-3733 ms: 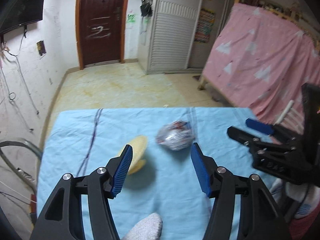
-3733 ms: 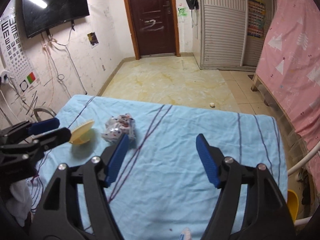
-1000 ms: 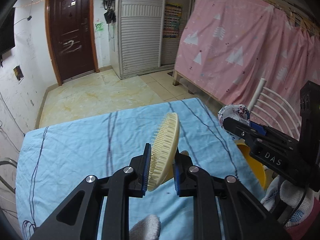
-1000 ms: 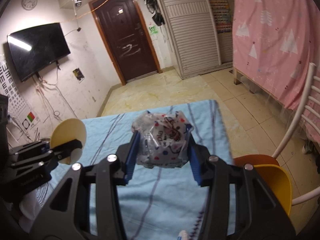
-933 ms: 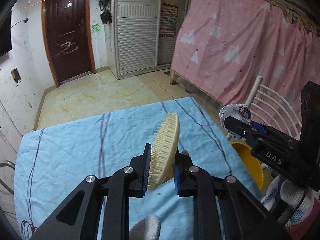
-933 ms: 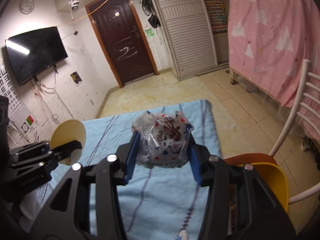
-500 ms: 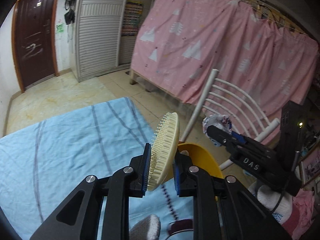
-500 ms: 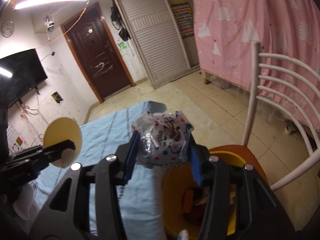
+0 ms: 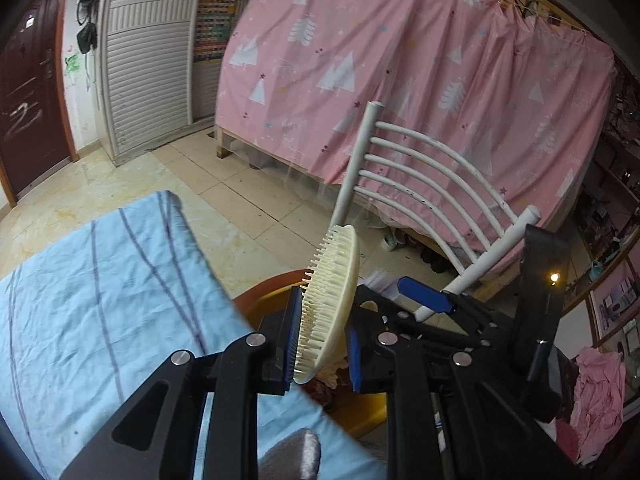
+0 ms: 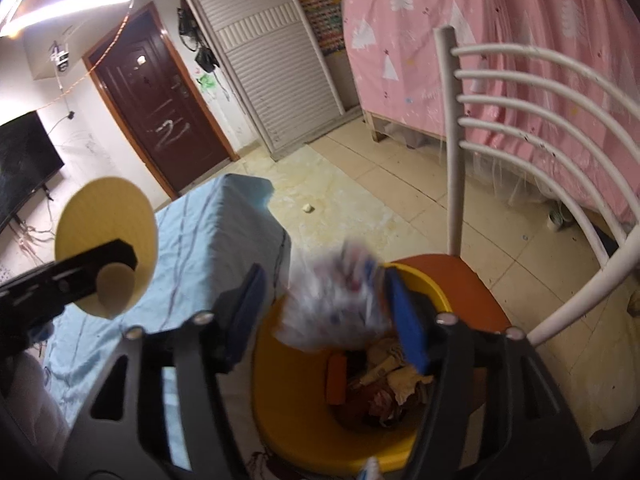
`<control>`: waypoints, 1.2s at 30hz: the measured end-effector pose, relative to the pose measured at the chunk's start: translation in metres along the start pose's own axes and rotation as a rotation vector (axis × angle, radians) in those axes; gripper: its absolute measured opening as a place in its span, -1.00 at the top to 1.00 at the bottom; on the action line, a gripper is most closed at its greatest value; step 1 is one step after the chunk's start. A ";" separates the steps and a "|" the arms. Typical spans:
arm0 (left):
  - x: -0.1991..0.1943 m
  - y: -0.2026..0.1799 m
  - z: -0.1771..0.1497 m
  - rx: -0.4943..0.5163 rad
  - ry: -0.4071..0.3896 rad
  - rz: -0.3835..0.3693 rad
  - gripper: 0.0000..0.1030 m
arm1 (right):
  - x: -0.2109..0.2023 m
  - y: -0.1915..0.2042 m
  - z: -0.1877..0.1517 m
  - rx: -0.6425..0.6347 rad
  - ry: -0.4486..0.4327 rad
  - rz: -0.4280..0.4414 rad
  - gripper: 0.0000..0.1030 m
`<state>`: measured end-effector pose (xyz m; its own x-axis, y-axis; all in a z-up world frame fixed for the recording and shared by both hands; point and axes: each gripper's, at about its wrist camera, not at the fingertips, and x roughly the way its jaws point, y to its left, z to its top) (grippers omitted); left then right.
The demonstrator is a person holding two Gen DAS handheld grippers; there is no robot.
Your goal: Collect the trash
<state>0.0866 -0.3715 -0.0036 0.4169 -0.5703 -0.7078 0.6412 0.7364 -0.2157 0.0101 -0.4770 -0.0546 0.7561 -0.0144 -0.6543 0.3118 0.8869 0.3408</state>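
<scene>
My left gripper [image 9: 320, 344] is shut on a cream round bristle brush [image 9: 330, 304], held upright at the table's right edge; the brush also shows in the right wrist view [image 10: 106, 240]. My right gripper [image 10: 328, 316] is open over a yellow trash bin [image 10: 288, 420] that stands on an orange chair seat [image 10: 472, 284]. A crumpled plastic wrapper [image 10: 332, 300], blurred, drops between its fingers toward the bin, which holds several scraps. The right gripper shows in the left wrist view [image 9: 420, 294].
The table wears a light blue cloth [image 9: 100, 288] with dark lines. A white chair back [image 10: 520, 128] rises behind the bin. A pink curtain [image 9: 400, 92] hangs behind it. Tiled floor [image 10: 360, 200] leads to a dark door [image 10: 160, 112].
Both grippers swung right from the table to the chair. My right gripper opened over the bin and let go of the wrapper, which is falling. The left still holds the brush.
</scene>
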 end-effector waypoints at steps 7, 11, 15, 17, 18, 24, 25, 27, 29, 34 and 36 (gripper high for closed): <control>0.012 -0.004 -0.001 -0.002 0.014 -0.029 0.21 | -0.001 -0.014 -0.003 0.039 -0.006 -0.007 -0.33; 0.005 0.004 -0.004 -0.017 -0.002 -0.029 -0.06 | 0.000 -0.013 -0.003 0.044 -0.013 -0.006 -0.33; -0.008 0.012 -0.007 -0.028 -0.021 -0.025 -0.10 | -0.005 -0.006 -0.003 0.043 -0.022 0.005 -0.33; -0.016 0.018 -0.010 -0.036 -0.035 -0.017 -0.16 | -0.007 -0.002 -0.001 0.039 -0.027 0.010 -0.43; -0.019 0.021 -0.011 -0.040 -0.039 -0.014 -0.20 | -0.008 0.002 -0.001 0.034 -0.033 0.016 -0.48; -0.046 0.046 -0.024 -0.066 -0.087 0.025 -0.37 | -0.013 0.024 -0.001 -0.015 -0.051 0.038 -0.63; -0.051 0.051 -0.026 -0.071 -0.098 0.038 -0.40 | -0.015 0.029 0.000 -0.021 -0.053 0.041 -0.63; -0.063 0.061 -0.032 -0.083 -0.120 0.063 -0.45 | -0.017 0.039 -0.001 -0.039 -0.063 0.051 -0.65; -0.073 0.070 -0.037 -0.090 -0.138 0.093 -0.49 | -0.019 0.051 -0.002 -0.065 -0.075 0.061 -0.79; -0.096 0.096 -0.055 -0.105 -0.178 0.189 -0.57 | -0.025 0.090 -0.008 -0.165 -0.127 0.095 -0.88; -0.106 0.109 -0.062 -0.126 -0.192 0.218 -0.59 | -0.024 0.105 -0.010 -0.189 -0.126 0.113 -0.88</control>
<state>0.0724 -0.2087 0.0062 0.6574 -0.4437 -0.6091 0.4437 0.8812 -0.1630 0.0185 -0.3791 -0.0103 0.8496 0.0424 -0.5258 0.1173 0.9566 0.2667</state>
